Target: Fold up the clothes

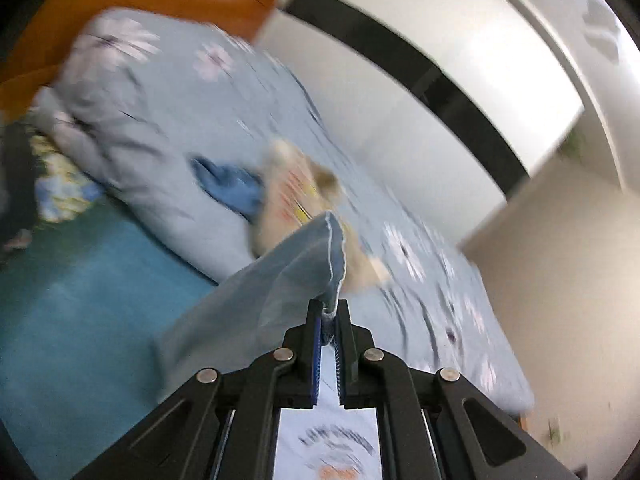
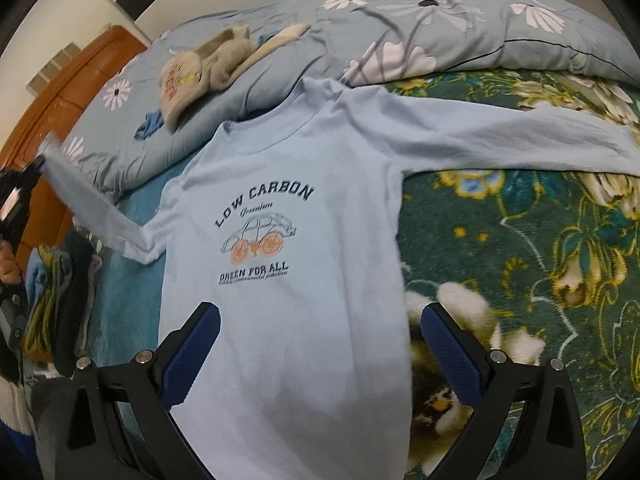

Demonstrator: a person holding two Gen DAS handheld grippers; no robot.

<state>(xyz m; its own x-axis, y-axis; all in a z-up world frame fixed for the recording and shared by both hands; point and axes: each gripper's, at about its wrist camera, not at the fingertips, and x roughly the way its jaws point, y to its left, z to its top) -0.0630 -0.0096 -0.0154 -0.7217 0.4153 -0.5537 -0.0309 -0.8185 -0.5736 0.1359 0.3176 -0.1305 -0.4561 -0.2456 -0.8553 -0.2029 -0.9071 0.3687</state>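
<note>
The left gripper (image 1: 329, 320) is pinched tight on the cuff of one sleeve (image 1: 280, 280) and holds it up off the bed. The right gripper (image 2: 320, 344) is wide open above the bottom of the light blue shirt (image 2: 288, 280), with nothing in it. The shirt lies flat, picture side up, on a green flowery blanket (image 2: 540, 260). Its other sleeve (image 2: 500, 136) lies stretched out to the side. A beige garment (image 2: 200, 76) rests on the blue flowered quilt (image 2: 400, 12) behind.

I see the pale blue long-sleeved shirt (image 2: 288, 280) lying face up on the bed, car print showing. Its right sleeve (image 2: 500, 140) stretches flat; the left sleeve (image 2: 92, 200) is lifted off the bed.
</note>
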